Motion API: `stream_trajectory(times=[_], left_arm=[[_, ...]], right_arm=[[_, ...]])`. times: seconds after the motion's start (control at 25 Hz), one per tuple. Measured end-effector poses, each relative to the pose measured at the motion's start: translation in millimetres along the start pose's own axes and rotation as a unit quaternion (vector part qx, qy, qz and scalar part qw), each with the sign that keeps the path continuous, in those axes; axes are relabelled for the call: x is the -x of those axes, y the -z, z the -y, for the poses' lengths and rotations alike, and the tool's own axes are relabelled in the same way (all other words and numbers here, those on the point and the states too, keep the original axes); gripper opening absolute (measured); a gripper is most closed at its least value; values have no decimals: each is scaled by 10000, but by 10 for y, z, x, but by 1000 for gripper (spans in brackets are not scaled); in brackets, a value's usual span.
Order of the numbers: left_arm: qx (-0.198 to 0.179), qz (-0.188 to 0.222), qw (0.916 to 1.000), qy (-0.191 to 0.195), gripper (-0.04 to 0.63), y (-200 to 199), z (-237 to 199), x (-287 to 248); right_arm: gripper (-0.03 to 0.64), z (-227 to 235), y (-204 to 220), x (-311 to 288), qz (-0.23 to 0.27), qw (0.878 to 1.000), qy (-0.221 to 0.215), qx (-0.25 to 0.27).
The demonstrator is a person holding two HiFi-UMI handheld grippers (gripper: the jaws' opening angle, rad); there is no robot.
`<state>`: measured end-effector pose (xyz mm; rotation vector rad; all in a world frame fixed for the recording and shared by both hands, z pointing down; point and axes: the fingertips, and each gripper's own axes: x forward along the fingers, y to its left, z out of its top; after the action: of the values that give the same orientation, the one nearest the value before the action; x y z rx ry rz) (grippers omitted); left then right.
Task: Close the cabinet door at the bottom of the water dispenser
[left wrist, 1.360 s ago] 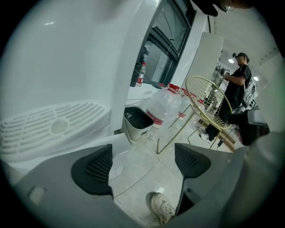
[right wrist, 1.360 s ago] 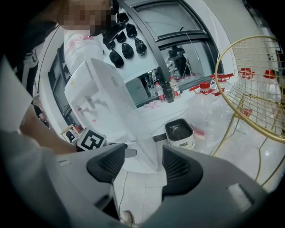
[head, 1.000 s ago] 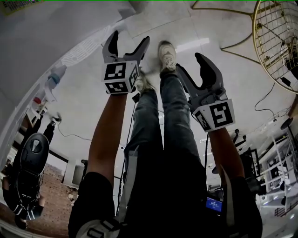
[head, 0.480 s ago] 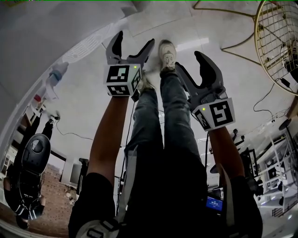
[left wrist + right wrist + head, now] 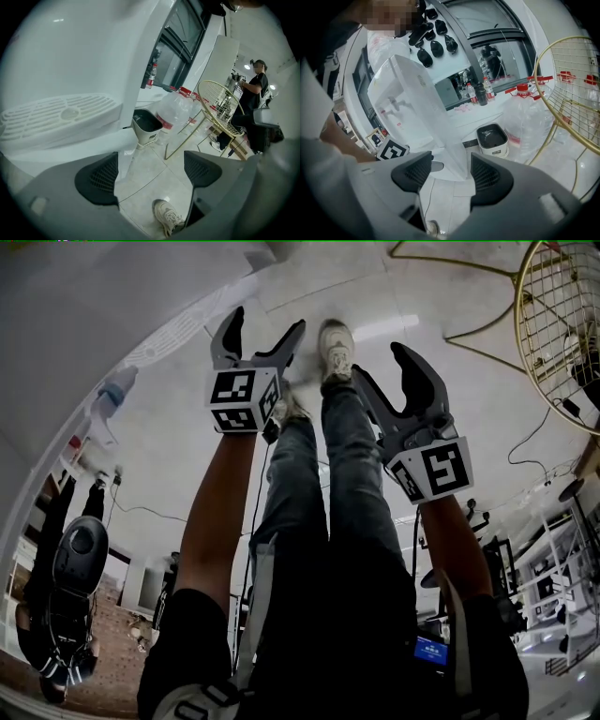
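**A:** Where does the dispenser stand against the tongs?

**B:** Left and far. In the right gripper view the white dispenser (image 5: pixel 405 101) rises beyond the jaws. Its bottom corner shows through the gap between them, well past the pads.

**A:** And the left tongs?

**B:** The left tongs (image 5: pixel 264 322) are the nearer pair. In the head view they point at the dispenser's side of the floor (image 5: pixel 187 427). In their own view the ribbed grille (image 5: pixel 56 117) sits at the upper left. The plain lower front (image 5: pixel 70 150) lies under it, just beyond the left jaw.

**A:** Touching?

**B:** I can't tell. The jaw overlaps that white panel, but I can't see any contact.

**A:** The door itself?

**B:** It belongs to that lower front. I can't pick out its edge, nor say whether it is ajar or flush.

**A:** Are the tongs gripping anything?

**B:** No. Both are released. The left jaws stand wide apart, with only floor and a shoe (image 5: pixel 166 216) seen through the gap. The right tongs (image 5: pixel 386 381) also gape and hold nothing.

**A:** What lies to the right?

**B:** A white bin (image 5: pixel 146 124) is just right of the dispenser. Further right come a big clear bottle (image 5: pixel 176 110) and a gold wire chair (image 5: pixel 220 105).
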<state>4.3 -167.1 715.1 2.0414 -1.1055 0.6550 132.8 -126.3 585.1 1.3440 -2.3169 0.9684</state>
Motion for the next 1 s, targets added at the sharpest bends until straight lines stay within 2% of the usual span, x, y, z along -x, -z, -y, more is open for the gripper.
stream_trajectory(times=[1.0], left_arm=[[43,-54,9999,-111,442,-206,-146,-174]], right_arm=[[261,149,-279,-203,-1,10000,-55,18]])
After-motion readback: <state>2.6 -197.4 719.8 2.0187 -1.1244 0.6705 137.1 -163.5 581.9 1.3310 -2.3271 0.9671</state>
